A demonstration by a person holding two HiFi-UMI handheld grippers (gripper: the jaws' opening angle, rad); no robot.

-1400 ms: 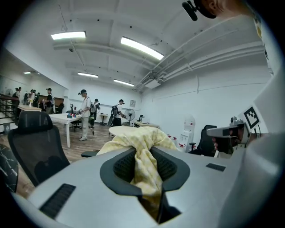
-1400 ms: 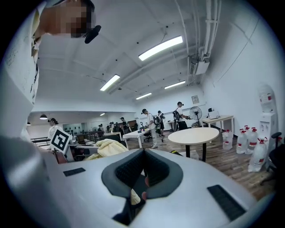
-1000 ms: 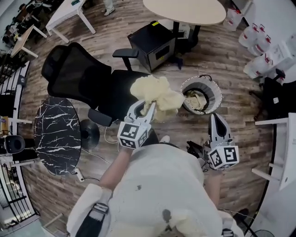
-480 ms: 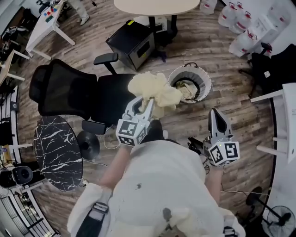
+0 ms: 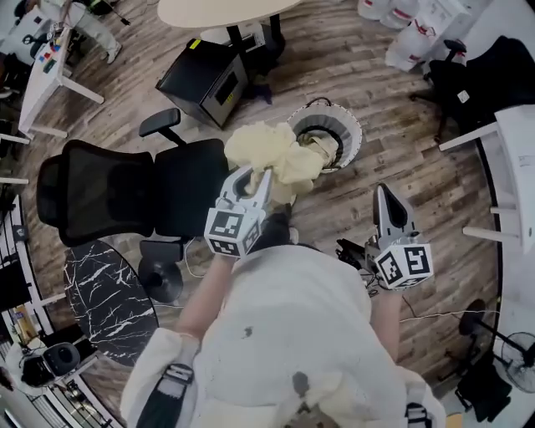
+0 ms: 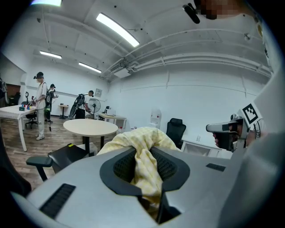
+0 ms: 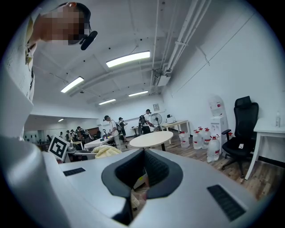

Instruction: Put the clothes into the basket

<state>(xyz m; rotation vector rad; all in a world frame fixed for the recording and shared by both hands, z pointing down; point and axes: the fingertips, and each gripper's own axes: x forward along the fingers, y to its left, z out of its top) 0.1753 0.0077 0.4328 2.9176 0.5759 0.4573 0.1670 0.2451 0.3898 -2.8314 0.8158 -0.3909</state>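
A crumpled pale yellow garment hangs from my left gripper, whose jaws are shut on a fold of it. The garment overlaps the near left rim of the round white basket, which stands on the wood floor with more clothes inside. In the left gripper view the yellow garment bulges up between the dark pads of that gripper. My right gripper is lower right of the basket, shut and holding nothing. In the right gripper view its tips meet.
A black office chair stands left of the basket. A black box and a round table lie beyond it. There is a marble side table at lower left, water jugs at top right and a white desk at right.
The person has stepped nearer the basket. The left gripper has carried the garment to the basket's rim, and the right gripper has moved along with it, still shut.
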